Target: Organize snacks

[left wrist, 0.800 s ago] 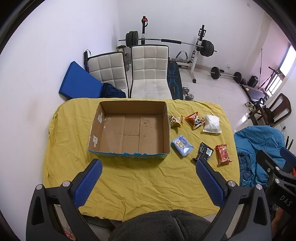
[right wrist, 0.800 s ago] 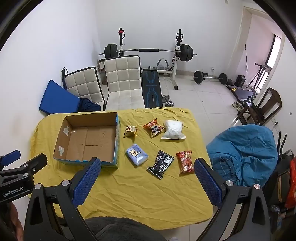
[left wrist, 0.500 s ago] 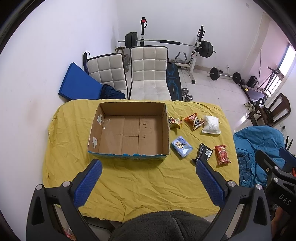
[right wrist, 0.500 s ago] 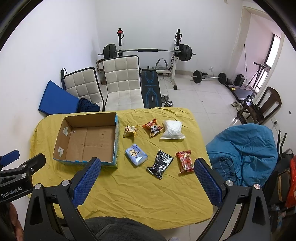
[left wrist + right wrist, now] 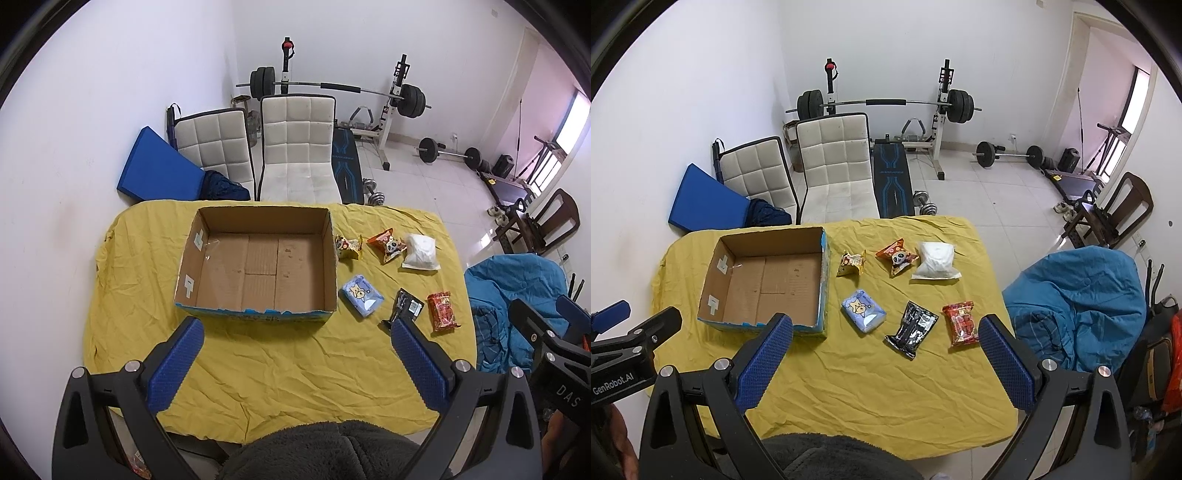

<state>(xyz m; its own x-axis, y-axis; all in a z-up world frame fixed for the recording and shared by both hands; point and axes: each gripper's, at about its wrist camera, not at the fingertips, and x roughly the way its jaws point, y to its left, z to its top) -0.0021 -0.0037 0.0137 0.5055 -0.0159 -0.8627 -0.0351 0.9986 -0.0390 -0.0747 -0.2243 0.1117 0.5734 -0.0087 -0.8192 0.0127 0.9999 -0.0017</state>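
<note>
Snacks: six packets lie loose on the yellow cloth to the right of the box, none inside it. Far row: a small yellow packet (image 5: 851,263) just beside the box wall, an orange panda packet (image 5: 897,256), a white pouch (image 5: 936,260). Near row: a pale blue packet (image 5: 863,311), a black packet (image 5: 912,329), a red packet (image 5: 960,323).
Box: an open cardboard box (image 5: 258,225) with a blue printed outside sits on the left half of the table; its floor is bare cardboard.
Table: covered by a wrinkled yellow cloth (image 5: 871,384).
Left gripper (image 5: 295,363): jaws spread wide, nothing between them, held above the near edge of the table in front of the box.
Right gripper (image 5: 884,365): jaws spread wide and holding nothing, above the near edge, facing the near row of snacks.
Only in the right wrist view: all six packets show whole, the blue outer side of the box is visible, and the left gripper's black body appears at the left edge.
Only in the left wrist view: the box floor is seen squarely; the black packet (image 5: 405,305) is partly covered by the right-hand blue finger pad (image 5: 419,363); the right gripper's body appears at the right edge.
Room: two white padded chairs (image 5: 295,147) behind the table, a barbell rack (image 5: 886,103) against the far wall, a blue mat (image 5: 159,166) leaning at left, a blue fabric heap (image 5: 1082,295) at right.
Person: a dark fleece sleeve (image 5: 325,454) at the bottom of both views.
</note>
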